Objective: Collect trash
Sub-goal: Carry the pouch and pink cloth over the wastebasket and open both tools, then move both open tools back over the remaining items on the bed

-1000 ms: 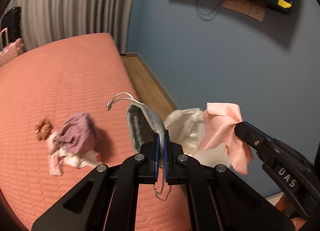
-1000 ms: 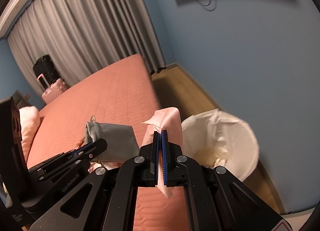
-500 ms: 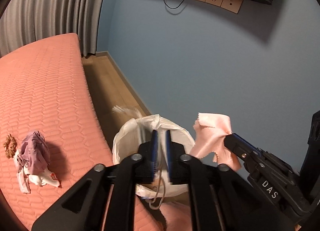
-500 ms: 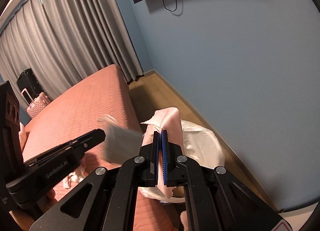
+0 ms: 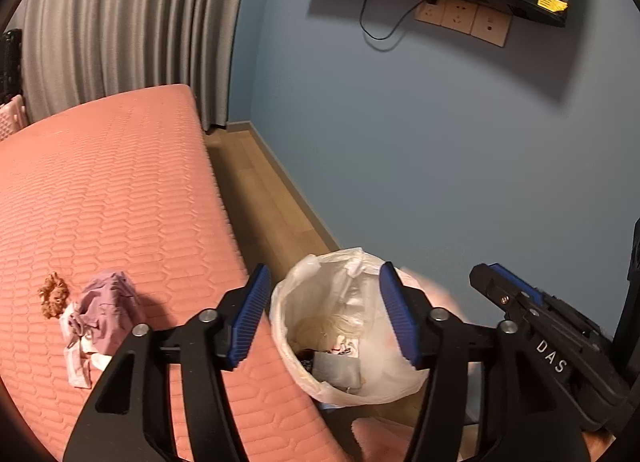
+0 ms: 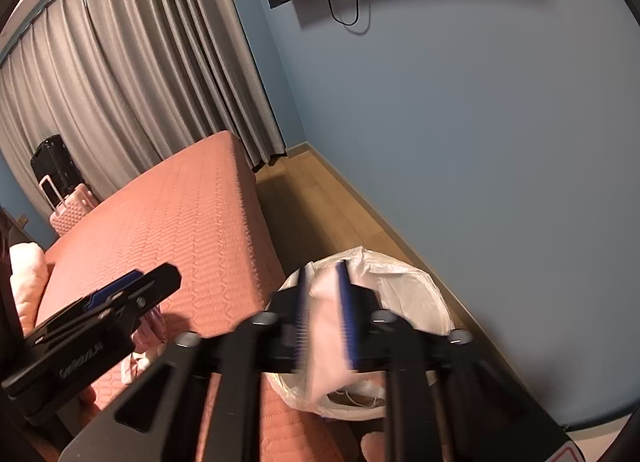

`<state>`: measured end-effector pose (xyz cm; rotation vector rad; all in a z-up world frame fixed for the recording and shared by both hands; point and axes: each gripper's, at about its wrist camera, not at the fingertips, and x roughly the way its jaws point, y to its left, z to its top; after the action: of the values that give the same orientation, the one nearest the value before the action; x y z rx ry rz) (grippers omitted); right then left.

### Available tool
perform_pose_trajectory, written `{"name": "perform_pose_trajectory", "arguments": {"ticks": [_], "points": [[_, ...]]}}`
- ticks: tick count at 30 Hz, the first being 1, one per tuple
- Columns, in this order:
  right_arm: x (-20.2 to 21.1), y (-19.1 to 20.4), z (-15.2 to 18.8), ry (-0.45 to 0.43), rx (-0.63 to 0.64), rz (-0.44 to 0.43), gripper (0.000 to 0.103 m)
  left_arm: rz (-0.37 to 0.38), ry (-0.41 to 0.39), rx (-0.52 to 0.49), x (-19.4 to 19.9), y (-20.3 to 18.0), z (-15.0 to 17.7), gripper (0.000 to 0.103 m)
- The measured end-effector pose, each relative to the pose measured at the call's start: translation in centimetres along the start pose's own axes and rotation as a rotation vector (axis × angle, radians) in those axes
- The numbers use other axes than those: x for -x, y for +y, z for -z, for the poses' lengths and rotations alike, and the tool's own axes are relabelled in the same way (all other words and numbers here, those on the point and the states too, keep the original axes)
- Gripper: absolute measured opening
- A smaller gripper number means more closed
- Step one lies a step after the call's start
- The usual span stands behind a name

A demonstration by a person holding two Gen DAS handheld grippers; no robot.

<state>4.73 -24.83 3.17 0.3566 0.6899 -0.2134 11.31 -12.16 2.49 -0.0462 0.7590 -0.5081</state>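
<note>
Now — pink cloth point(image 6: 326, 326) between right gripper point(image 6: 325, 318)

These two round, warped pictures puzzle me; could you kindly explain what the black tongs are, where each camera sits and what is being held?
Each picture comes from a fisheye camera on a hand-held two-finger gripper, looking along its fingers. A person carries one in each hand. The left gripper is opening above the lined trash bin with nothing between its blue pads; a grey pouch lies inside. The right gripper is opening too, a blurred pink cloth still between its jaws over the bin. On the pink bed lies a small doll.
</note>
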Motion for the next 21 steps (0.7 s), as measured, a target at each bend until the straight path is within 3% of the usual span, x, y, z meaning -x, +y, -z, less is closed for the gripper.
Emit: {"name": "perform_pose_trajectory", "arguments": {"ticks": [18, 21], "points": [[1.9, 4.3, 0.6, -0.001, 0.059, -0.047, 0.038, -0.072, -0.022, 0.1, 2.9, 4.8, 1.1, 0.059], [2.2, 5.6, 1.0, 0.006, 0.075, -0.056, 0.041, -0.085, -0.028, 0.123, 3.7, 5.8, 1.4, 0.064]]}}
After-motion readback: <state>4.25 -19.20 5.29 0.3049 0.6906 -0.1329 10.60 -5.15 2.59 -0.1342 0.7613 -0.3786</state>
